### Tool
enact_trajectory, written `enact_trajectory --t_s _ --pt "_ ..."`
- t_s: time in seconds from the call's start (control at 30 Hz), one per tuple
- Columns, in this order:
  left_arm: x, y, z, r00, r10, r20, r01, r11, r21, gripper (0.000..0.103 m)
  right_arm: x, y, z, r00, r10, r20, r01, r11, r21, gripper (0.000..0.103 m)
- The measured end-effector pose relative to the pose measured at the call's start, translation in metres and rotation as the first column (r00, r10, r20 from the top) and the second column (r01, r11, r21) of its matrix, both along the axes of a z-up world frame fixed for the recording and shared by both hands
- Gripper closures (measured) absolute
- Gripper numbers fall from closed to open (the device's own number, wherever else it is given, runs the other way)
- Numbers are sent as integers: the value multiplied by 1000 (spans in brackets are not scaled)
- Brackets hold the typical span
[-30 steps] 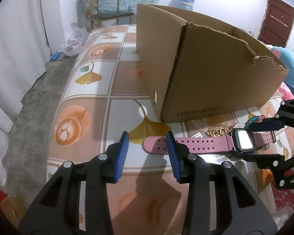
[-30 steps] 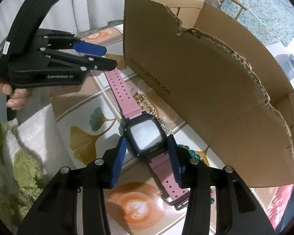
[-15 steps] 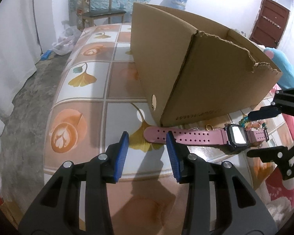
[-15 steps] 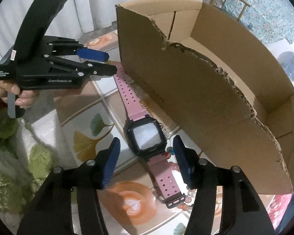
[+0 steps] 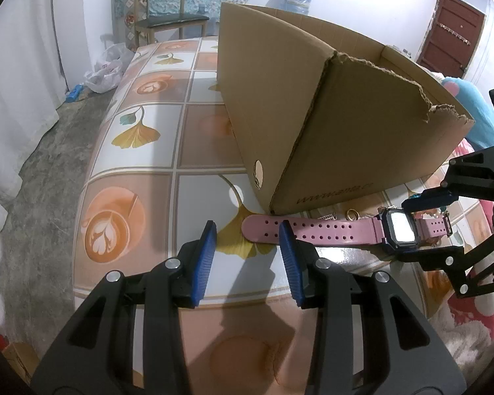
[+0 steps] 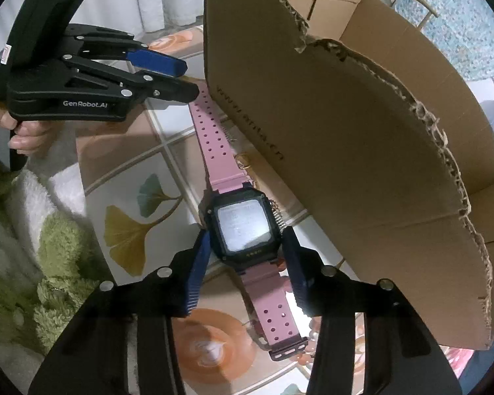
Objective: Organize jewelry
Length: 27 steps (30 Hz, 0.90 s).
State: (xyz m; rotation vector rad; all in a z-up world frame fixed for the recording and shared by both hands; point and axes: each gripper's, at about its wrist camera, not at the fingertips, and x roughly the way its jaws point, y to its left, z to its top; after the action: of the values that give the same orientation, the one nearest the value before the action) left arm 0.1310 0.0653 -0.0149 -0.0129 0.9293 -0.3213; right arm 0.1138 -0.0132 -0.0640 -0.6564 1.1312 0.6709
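A pink-strapped digital watch [image 5: 332, 228] with a black case lies flat on the tablecloth beside the cardboard box [image 5: 329, 108]. It also shows in the right wrist view [image 6: 240, 227]. My right gripper [image 6: 245, 247] is open, its blue pads on either side of the watch case. My left gripper [image 5: 247, 230] is open, its jaws straddling the strap's free end. A gold ring [image 5: 351, 214] and a small chain lie between watch and box. Coloured beads [image 6: 304, 350] show near the buckle.
The open cardboard box [image 6: 362, 138] stands close along the watch, with torn upper edges. The table has a patterned cloth [image 5: 131, 138] and drops off at the left. A wooden chair [image 5: 161, 16] stands behind. Fluffy green and white fabric [image 6: 49, 247] lies at the left.
My right gripper opened wider and pulled back, then came forward again around the watch case. The left gripper rose a little and stays open at the strap end.
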Motion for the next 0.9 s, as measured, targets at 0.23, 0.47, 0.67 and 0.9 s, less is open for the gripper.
enact_trajectory --t_s 0.23,0.47,0.67,0.9 --pt "-1 2 1 1000 0 9 0 1000 -7 65 -17 -2 4 1000 29 11 -29 1000 -2 60" --pt "-14 15 12 999 20 40 -19 1000 -23 65 -32 -4 16 999 48 -21 -47 998 34 60" --pt "-37 13 24 997 -59 45 62 997 -49 65 -31 -14 24 979 29 -199 4 987 161 60" --pt "-62 -10 31 965 -262 29 263 963 -55 65 1 -47 -5 777 -35 -628 275 917 289 60"
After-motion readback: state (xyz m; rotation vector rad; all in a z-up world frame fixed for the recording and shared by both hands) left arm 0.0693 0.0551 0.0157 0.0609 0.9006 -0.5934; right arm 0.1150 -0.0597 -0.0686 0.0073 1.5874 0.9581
